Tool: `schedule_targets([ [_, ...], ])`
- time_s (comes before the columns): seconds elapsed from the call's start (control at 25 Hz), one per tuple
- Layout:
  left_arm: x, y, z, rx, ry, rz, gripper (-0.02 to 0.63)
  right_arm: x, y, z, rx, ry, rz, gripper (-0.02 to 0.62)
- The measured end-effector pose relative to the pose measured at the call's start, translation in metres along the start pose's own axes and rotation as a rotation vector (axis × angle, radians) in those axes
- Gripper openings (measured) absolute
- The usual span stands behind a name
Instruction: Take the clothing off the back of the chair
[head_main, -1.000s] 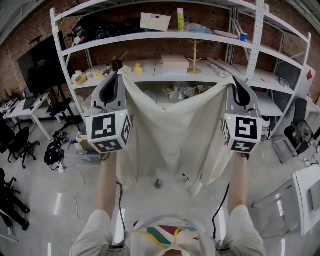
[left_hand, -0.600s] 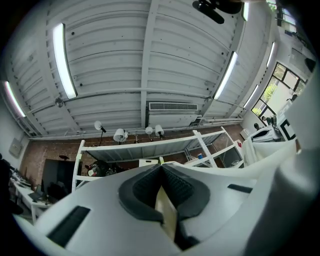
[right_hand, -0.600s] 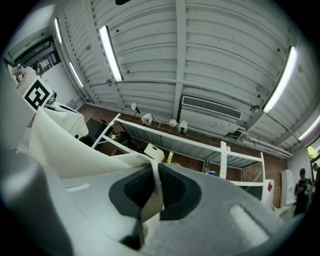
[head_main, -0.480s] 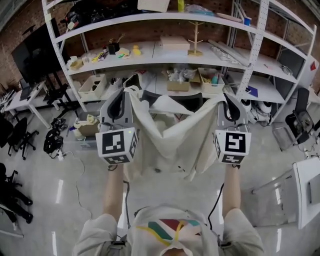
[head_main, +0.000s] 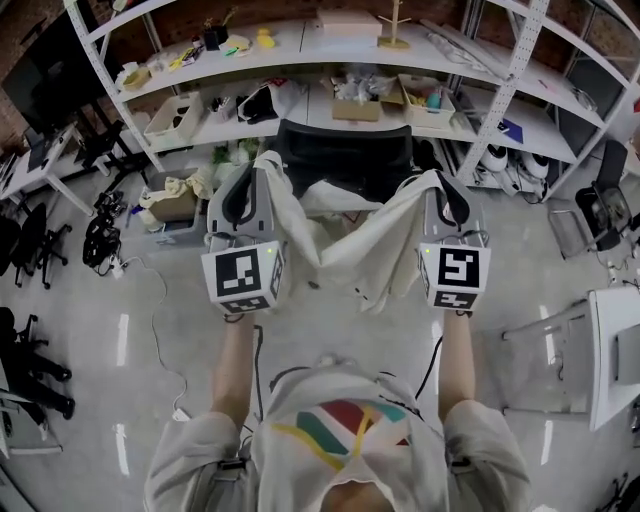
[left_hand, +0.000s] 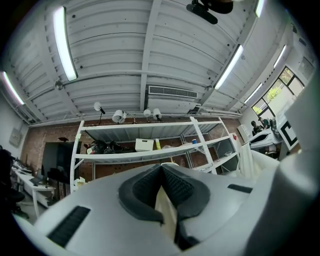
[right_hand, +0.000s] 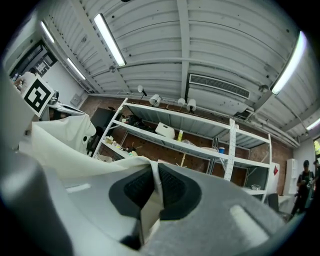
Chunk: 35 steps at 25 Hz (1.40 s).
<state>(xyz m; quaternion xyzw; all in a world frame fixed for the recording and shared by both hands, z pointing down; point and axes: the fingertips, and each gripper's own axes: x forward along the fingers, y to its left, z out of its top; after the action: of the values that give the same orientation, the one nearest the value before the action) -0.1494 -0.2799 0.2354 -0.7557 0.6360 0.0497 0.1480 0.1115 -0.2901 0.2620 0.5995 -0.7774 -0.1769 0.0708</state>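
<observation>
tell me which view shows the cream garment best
The head view: the cream garment hangs spread between the left gripper and right gripper. The gripper views show mostly the edge pinched in their jaws.

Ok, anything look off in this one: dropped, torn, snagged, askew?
Nothing stands out. The cream garment hangs slack and bunched between the left gripper and the right gripper, whose jaws are each pinched on its edge, in front of the black chair. No tear shows. Whether the garment touches the chair cannot be told.
</observation>
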Motion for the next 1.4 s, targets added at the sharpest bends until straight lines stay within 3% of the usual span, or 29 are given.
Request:
schedule_targets([
  [0.32,-0.016,-0.019,-0.047,-0.017,0.076,-0.032,0.013,-0.007,0.022,-0.047,0.134,0.052,0.021,0.009],
  [0.72,-0.036,-0.040,-0.110,-0.064,0.207,-0.045,0.013,-0.026,0.069,-0.111,0.143,0.195,0.069,0.009],
  [1.4,-0.055,-0.047,-0.137,-0.118,0.271,-0.015,0.012,-0.031,0.090,-0.126,0.168,0.232,0.095,0.009],
])
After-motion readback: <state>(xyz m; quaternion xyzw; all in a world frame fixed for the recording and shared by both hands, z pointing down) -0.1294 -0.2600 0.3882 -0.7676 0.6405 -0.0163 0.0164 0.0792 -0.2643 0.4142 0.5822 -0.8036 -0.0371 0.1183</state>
